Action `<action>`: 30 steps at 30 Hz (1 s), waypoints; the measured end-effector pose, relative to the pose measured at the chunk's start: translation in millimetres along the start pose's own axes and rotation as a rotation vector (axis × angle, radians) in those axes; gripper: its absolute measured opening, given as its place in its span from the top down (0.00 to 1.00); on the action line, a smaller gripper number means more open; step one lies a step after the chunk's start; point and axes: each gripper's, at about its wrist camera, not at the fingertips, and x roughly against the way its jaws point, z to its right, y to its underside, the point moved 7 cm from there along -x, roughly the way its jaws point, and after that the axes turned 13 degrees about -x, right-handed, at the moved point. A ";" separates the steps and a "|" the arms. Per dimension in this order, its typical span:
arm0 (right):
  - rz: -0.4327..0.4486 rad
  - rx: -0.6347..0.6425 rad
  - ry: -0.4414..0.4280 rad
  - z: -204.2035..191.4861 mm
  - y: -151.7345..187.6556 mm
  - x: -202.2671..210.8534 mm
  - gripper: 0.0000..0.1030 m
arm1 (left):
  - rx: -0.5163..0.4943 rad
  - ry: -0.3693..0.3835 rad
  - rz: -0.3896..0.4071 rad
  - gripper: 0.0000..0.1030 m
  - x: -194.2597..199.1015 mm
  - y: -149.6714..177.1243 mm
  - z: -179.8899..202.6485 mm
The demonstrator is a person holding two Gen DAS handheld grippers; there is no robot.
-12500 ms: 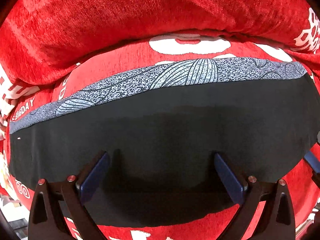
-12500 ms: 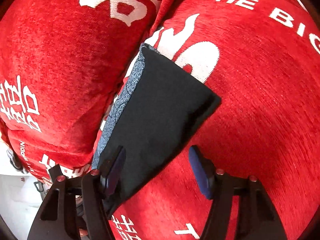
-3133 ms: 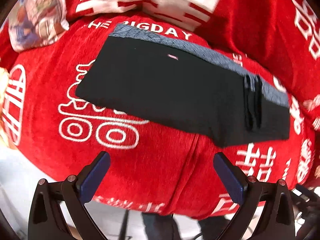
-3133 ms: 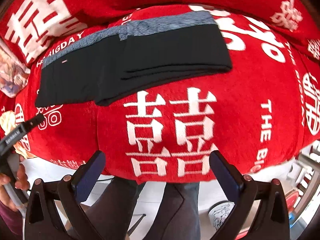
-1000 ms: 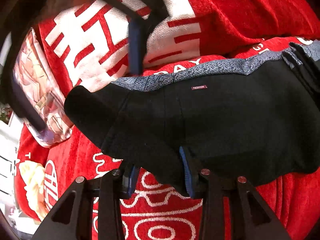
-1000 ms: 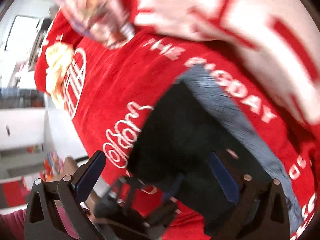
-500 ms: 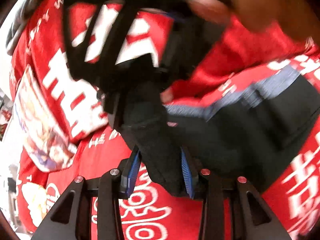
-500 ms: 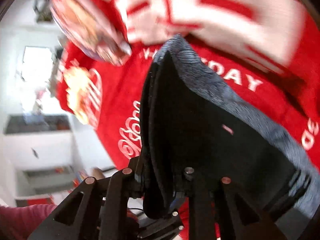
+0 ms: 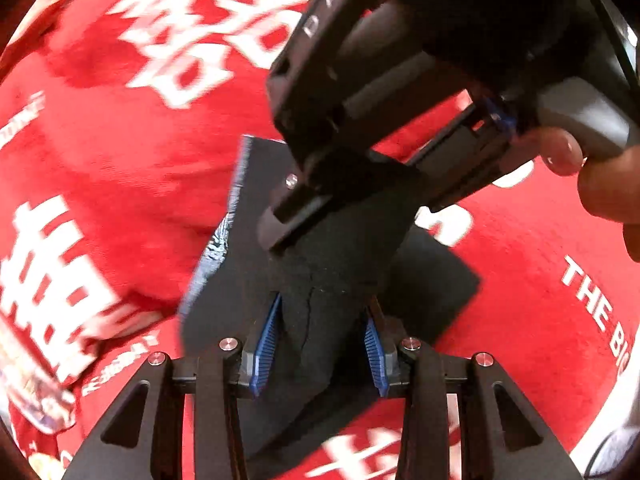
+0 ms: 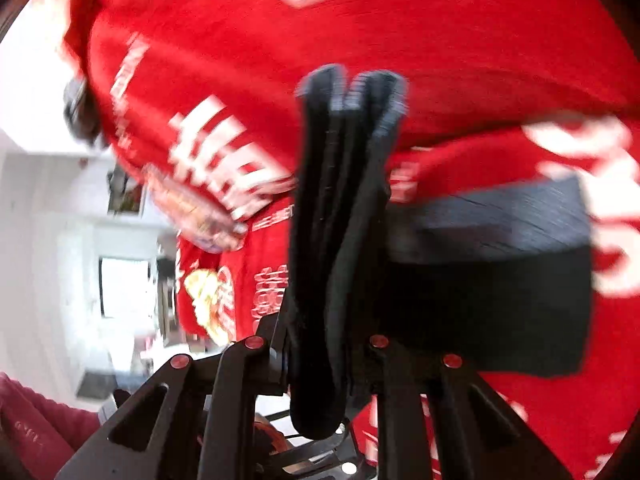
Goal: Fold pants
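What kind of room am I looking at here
Probably a home living room: the black pants are being folded over a red cushioned sofa printed with white characters, and white walls with furniture show behind it, blurred.

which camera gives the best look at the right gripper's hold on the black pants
The left wrist view: it shows the right gripper from outside, clamped on the pants above the left gripper. The right wrist view is blurred; there the bunched cloth hides its own fingers.
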 end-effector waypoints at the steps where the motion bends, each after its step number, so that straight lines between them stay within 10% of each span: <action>1: 0.012 -0.037 0.009 20.6 -1.9 13.0 0.81 | -0.028 0.022 -0.020 0.61 -12.1 -2.5 19.3; 8: 0.042 -0.232 0.120 134.1 10.9 12.3 0.74 | -0.097 0.086 -0.148 0.53 -54.7 2.3 58.2; 12: 0.087 -0.228 0.130 131.0 11.4 19.8 0.74 | -0.048 0.094 -0.127 0.21 -30.5 5.4 36.8; 19: 0.205 -0.144 0.432 132.6 3.8 57.2 0.74 | 0.134 -0.026 -0.201 0.21 -14.4 45.6 -50.5; 23: 0.231 -0.149 0.403 121.1 15.2 83.9 0.73 | 0.308 -0.068 -0.326 0.21 -35.5 99.2 -102.3; 27: 0.209 -0.254 0.351 135.5 46.1 85.3 0.52 | 0.436 -0.037 -0.384 0.21 -46.1 127.0 -116.0; 30: 0.178 -0.344 0.281 146.5 66.2 55.1 0.67 | 0.479 0.010 -0.411 0.21 -58.7 133.8 -109.9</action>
